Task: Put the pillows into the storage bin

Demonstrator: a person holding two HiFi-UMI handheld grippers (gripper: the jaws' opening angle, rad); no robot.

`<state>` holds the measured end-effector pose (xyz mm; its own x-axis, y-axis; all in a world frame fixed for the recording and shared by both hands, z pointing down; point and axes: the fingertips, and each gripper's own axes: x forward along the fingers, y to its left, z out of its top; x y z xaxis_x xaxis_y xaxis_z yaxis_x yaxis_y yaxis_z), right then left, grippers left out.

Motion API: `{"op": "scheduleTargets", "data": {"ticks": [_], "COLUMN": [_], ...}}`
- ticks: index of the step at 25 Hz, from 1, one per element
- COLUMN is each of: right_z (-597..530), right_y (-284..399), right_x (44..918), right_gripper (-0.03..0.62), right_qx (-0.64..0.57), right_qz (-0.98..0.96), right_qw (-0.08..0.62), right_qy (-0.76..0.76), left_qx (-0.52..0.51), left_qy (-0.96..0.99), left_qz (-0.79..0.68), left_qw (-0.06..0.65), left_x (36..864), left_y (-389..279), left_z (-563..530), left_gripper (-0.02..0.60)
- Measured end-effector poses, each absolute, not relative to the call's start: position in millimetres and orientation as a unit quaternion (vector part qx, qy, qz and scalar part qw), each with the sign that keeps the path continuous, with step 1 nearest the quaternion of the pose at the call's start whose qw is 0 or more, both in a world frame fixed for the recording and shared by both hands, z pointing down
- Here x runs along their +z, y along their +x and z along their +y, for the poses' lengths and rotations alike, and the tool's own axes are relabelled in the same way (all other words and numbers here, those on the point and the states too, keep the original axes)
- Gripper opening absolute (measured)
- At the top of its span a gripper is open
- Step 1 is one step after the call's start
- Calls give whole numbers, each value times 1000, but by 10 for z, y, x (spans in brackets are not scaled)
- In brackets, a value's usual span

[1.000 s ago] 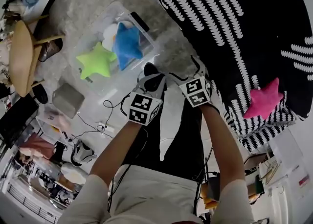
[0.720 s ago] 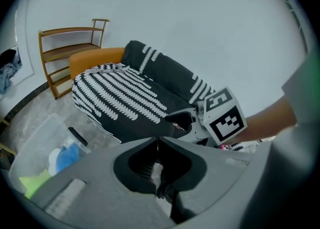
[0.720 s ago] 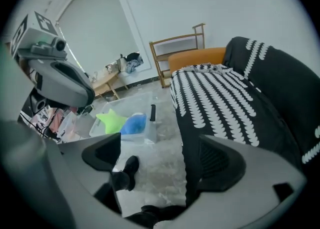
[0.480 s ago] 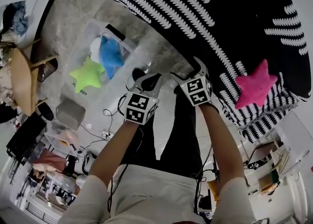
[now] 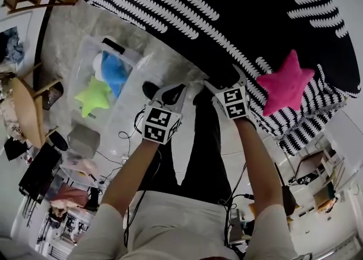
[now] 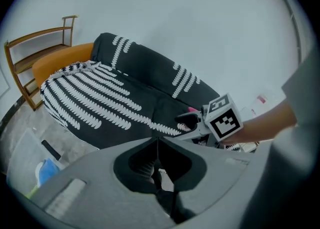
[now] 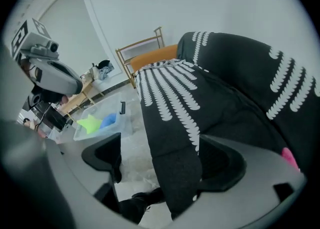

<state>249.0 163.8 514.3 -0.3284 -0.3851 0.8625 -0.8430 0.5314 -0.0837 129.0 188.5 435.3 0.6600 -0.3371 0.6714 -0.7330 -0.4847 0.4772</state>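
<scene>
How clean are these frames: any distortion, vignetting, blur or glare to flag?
Head view: heavy fisheye, the sofa stripes bow, but the pink star pillow is sharp. Left gripper view: black vignette at the corners, close foreground soft. Right gripper view: same vignette; storage bin small but readable. Light even, no glare.

place: home-like lounge | right: black sofa (image 5: 244, 3) with white-patterned throw | far left: wooden bench (image 6: 52, 55), orange cushion | left: round wooden table (image 5: 25, 111) | marble-look floor (image 5: 68, 32)
</scene>
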Motion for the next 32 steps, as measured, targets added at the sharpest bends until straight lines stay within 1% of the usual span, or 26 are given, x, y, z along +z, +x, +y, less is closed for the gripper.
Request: {"op": "scheduleTargets", "data": {"ticks": [7, 20, 28, 32], "right_z": [1787, 2436, 2907, 3063], "right_y": [3368, 4654, 5440, 5675], "right_x": [5175, 5196, 5188, 5222], "right_gripper": [474, 474, 474, 474], "right_qx": [291, 342, 372, 383], "right_qz": [-731, -652, -563, -543], "right_qw": [410, 382, 362, 356], "right_qy": [462, 558, 643, 657], "left_qx": [270, 301, 322, 333], "left_qy": [833, 846, 850, 850], "left_qz": [-297, -239, -210, -200], "left_qw": [382, 369, 359, 356], "left_x": [4378, 4300, 4274, 4317], "left_y": [1818, 2793, 3170, 3330], "left_z": [1928, 2155, 2218, 2260], "left_gripper": [21, 21, 21, 21]}}
